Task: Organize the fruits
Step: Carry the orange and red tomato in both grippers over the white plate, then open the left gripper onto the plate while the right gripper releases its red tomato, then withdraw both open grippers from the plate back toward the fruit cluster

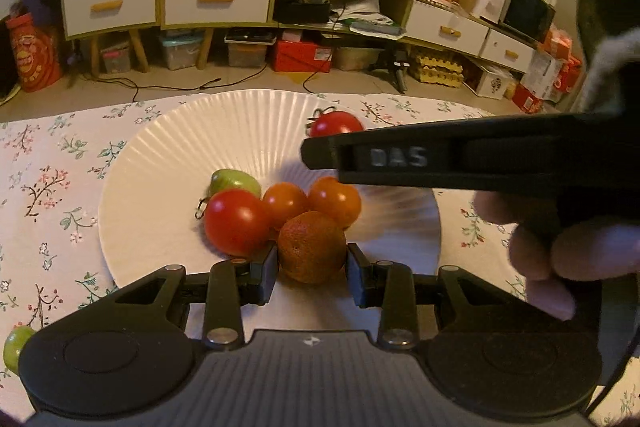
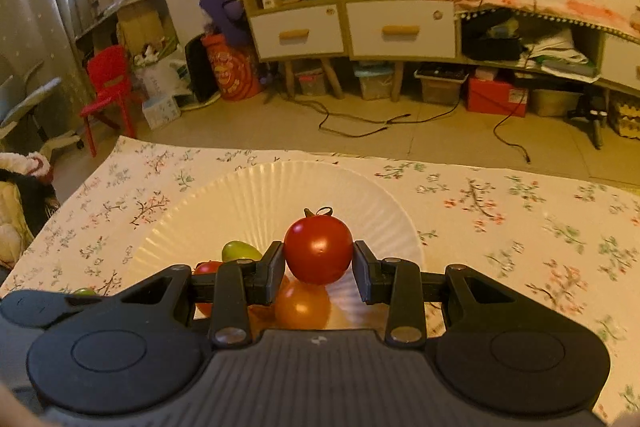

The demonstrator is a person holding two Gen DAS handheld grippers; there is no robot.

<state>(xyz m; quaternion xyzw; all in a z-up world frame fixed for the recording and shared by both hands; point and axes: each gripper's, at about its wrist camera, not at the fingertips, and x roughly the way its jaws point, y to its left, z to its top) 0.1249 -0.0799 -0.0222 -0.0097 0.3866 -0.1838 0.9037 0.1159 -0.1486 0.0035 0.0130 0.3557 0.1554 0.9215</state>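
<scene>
A white ribbed plate [image 1: 180, 147] lies on the floral tablecloth. On it sit a red tomato [image 1: 236, 221], a green tomato [image 1: 232, 181] and two orange tomatoes [image 1: 334, 201]. My left gripper [image 1: 312, 261] is shut on a small rough orange [image 1: 312, 251] just above the plate's near side. In the right wrist view my right gripper [image 2: 318, 259] is shut on a red tomato [image 2: 318, 249] with a stem, held over the plate [image 2: 248, 195]. That same red tomato [image 1: 336, 125] shows behind the right gripper's body in the left wrist view. An orange tomato [image 2: 302, 303] lies below it.
A green fruit [image 1: 16, 345] lies on the cloth [image 1: 52, 163] at the left, off the plate. A hand [image 1: 560, 251] holds the right gripper's handle at the right of the left wrist view. Beyond the table edge are the floor, cabinets [image 2: 348, 27] and a red chair [image 2: 108, 87].
</scene>
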